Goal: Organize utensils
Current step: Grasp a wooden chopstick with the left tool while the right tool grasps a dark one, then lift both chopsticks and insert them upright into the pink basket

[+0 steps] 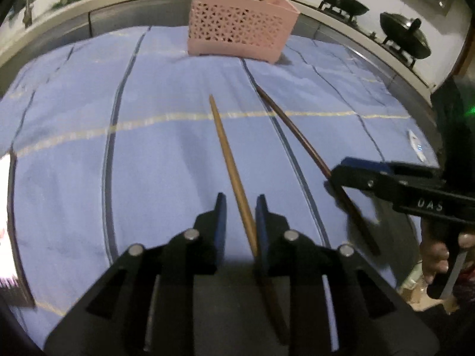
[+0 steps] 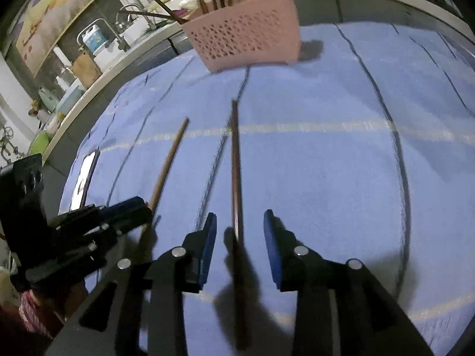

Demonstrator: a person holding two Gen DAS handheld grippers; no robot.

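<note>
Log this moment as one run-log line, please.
left gripper: open around light chopstick | right gripper: open around dark chopstick | both lie on blue cloth | pink basket: holds other utensils

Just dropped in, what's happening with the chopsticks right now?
Two chopsticks lie on the blue cloth, each lined up inside an open claw. The left claw straddles the light chopstick; the right claw straddles the dark chopstick. Neither has closed yet. The pink basket at the far end already holds several utensils.
</note>
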